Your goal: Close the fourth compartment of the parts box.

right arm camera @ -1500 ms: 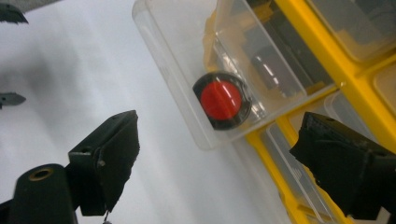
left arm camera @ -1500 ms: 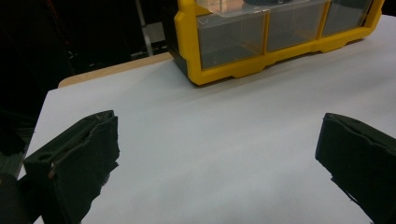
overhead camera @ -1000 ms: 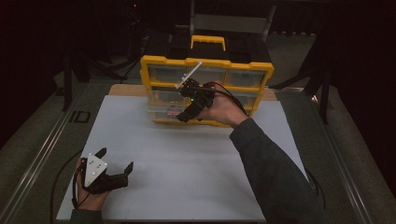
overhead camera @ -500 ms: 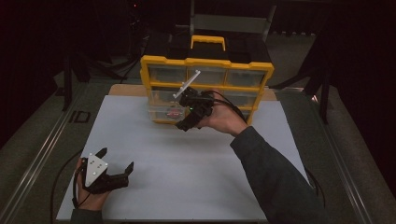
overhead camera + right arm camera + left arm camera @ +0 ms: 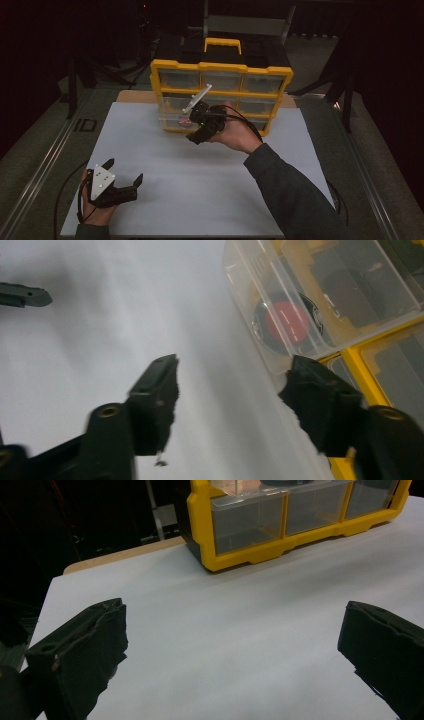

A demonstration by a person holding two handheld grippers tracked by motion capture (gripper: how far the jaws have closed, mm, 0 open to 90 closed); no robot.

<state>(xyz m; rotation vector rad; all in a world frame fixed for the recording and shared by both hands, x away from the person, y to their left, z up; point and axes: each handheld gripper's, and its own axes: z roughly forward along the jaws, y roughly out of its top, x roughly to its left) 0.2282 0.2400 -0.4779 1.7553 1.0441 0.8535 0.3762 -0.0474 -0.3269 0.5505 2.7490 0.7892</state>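
A yellow drawer box [image 5: 220, 95] stands at the far edge of the white table [image 5: 200, 200], near the middle. Its low left clear drawer [image 5: 280, 315] is pulled out a bit, and a round red and black thing [image 5: 286, 322] lies inside it. The right gripper [image 5: 196, 131] is right at this drawer's front. Its jaws have just been closing, but they are apart and grip nothing; one jaw sits by the drawer's corner. The left gripper [image 5: 122, 177] rests near the front left corner of the table, its jaws wide apart with only bare table between them.
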